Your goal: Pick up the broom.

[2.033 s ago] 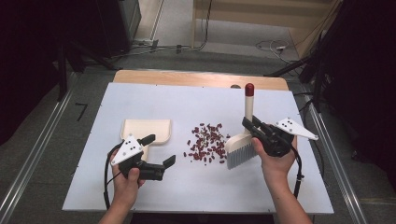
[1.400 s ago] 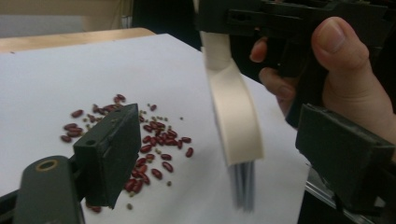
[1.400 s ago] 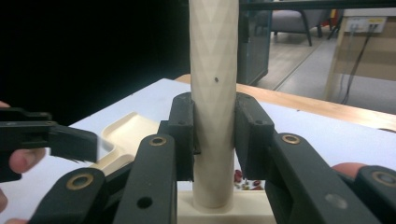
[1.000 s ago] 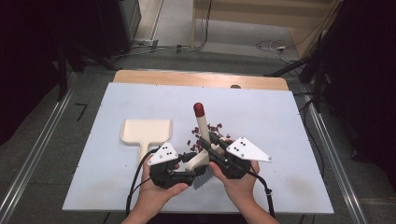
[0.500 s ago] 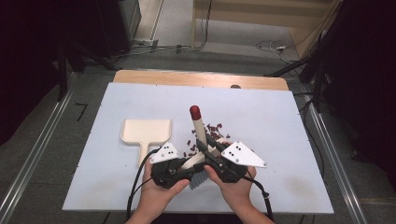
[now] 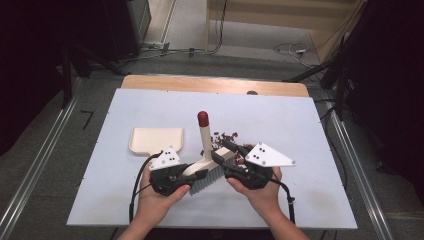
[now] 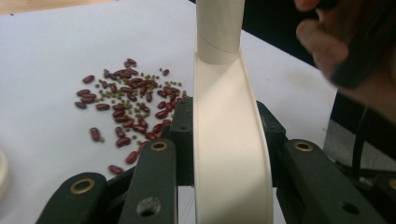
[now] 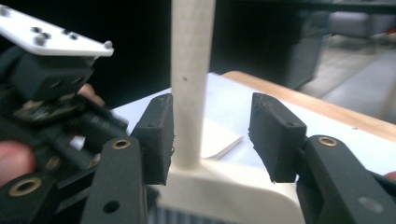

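A cream brush (image 6: 203, 140) with a red-tipped handle and grey bristles stands upright near the table's front middle. My left gripper (image 6: 192, 176) is shut on the brush's curved cream head (image 7: 229, 140), seen clamped between its jaws. My right gripper (image 6: 226, 154) is open around the brush handle (image 8: 189, 70): one jaw touches the handle and the other stands clear of it. A scatter of red beans (image 6: 227, 137) mixed with small green ones (image 7: 128, 98) lies just behind the brush. A cream dustpan (image 6: 155, 140) rests on the table to the left.
The white tabletop (image 6: 280, 115) has a wooden strip (image 6: 215, 85) along its far edge. Metal rails run along both sides on the floor. In the right gripper view the left gripper (image 8: 46, 107) sits close at the left.
The right gripper brought the brush from right of the beans to the front middle. The left gripper came in from the left and closed on the brush head. Little has moved in the last half second.
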Available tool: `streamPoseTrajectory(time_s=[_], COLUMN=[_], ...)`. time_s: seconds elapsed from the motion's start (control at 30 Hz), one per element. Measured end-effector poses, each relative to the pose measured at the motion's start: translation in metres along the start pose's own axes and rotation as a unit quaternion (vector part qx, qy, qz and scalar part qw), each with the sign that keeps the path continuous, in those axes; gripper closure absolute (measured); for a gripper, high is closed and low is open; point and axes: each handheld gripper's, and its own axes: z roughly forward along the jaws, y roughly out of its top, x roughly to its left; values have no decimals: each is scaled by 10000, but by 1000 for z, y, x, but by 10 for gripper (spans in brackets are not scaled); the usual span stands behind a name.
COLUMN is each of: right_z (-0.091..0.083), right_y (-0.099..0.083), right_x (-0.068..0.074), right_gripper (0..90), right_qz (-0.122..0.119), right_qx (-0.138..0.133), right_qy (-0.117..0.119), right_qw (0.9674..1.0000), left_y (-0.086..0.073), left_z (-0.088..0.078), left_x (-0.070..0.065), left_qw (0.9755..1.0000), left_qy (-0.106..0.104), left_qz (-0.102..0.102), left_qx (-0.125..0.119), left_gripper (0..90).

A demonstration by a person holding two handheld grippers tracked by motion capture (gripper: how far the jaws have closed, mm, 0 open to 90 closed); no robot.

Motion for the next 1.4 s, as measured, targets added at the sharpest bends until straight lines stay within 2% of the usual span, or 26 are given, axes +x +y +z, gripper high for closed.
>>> streamPoseTrajectory(time_s=[0.03, 0.07, 0.1, 0.13, 0.17, 0.27, 0.3, 0.33, 0.37, 0.4, 0.43, 0.5, 0.6, 0.63, 0.67, 0.7, 0.73, 0.77, 0.83, 0.97, 1.0, 1.03, 1.07, 1.2, 1.37, 1.4], right_z=[-5, -6, -9, -11, -12, -14, -12, -10, -8, -8, -4, 0, 7, 7, 11, 12, 14, 15, 17, 21, 21, 23, 24, 26, 28, 28], right_y=[5, 7, 8, 10, 10, 11, 9, 8, 6, 6, 1, -3, -7, -7, -10, -12, -14, -16, -18, -22, -22, -24, -25, -28, -31, -31], right_x=[-11, -16, -20, -24, -28, -34, -38, -38, -38, -38, -37, -35, -30, -30, -27, -25, -23, -22, -19, -15, -15, -13, -13, -14, -14, -14], right_gripper=[484, 476, 471, 470, 460, 451, 453, 453, 450, 450, 443, 429, 424, 424, 431, 435, 442, 445, 448, 480, 480, 502, 514, 577, 639, 639], right_qz=[-41, -89, -161, -204, -246, -322, -432, -510, -580, -580, -654, -646, -747, -747, -777, -830, -842, -848, -888, -902, -902, -947, -942, -754, -714, -714], right_qx=[154, 224, 279, 344, 359, 448, 651, 802, 928, 928, 1050, 1155, 1367, 1367, 1549, 1613, 1663, 1749, 1868, 2014, 2014, 2117, 2160, 2221, 2259, 2259], right_qy=[301, 482, 500, 552, 654, 781, 1108, 1268, 1424, 1424, 1563, 1695, 1936, 1936, 2217, 2295, 2372, 2458, 2564, 2822, 2822, 2908, 2942, 3183, 3434, 3434], right_qw=[9994, 9985, 9982, 9977, 9969, 9954, 9908, 9874, 9837, 9837, 9799, 9766, 9686, 9686, 9596, 9563, 9534, 9496, 9442, 9336, 9336, 9283, 9262, 9185, 9088, 9088], left_y=[-1, -2, -2, -3, -5, -7, -8, -10, -10, -11, -11, -12, -12, -12, -12, -12, -12, -12, -12, -12, -12, -12, -12, -12, -13, -14], left_z=[-3, -10, -10, -16, -18, -22, -24, -27, -27, -28, -29, -28, -26, -26, -25, -24, -24, -22, -21, -21, -21, -22, -22, -23, -22, -22], left_x=[4, 11, 11, 16, 17, 21, 22, 25, 25, 25, 25, 24, 18, 18, 17, 15, 15, 13, 12, 11, 12, 12, 12, 12, 14, 14], left_qw=[10000, 9996, 9996, 9988, 9981, 9971, 9963, 9953, 9953, 9944, 9921, 9889, 9852, 9852, 9838, 9811, 9811, 9784, 9762, 9743, 9738, 9736, 9723, 9710, 9680, 9674], left_qy=[-23, -164, -164, -181, -221, -295, -375, -509, -509, -601, -803, -1022, -1196, -1196, -1267, -1403, -1403, -1543, -1644, -1739, -1771, -1809, -1869, -1936, -2079, -2097], left_qz=[81, 213, 213, 438, 556, 673, 729, 766, 766, 814, 912, 1019, 1156, 1156, 1190, 1240, 1240, 1274, 1302, 1315, 1307, 1282, 1287, 1277, 1247, 1253], left_qx=[-2, 48, 48, 107, 142, 217, 252, 290, 290, 297, 320, 342, 413, 413, 442, 479, 479, 513, 545, 566, 570, 552, 556, 584, 651, 672], left_gripper=[682, 682, 682, 682, 682, 682, 682, 682, 682, 682, 682, 682, 682, 682, 682, 682, 682, 682, 682, 682, 682, 682, 682, 682, 683, 683])
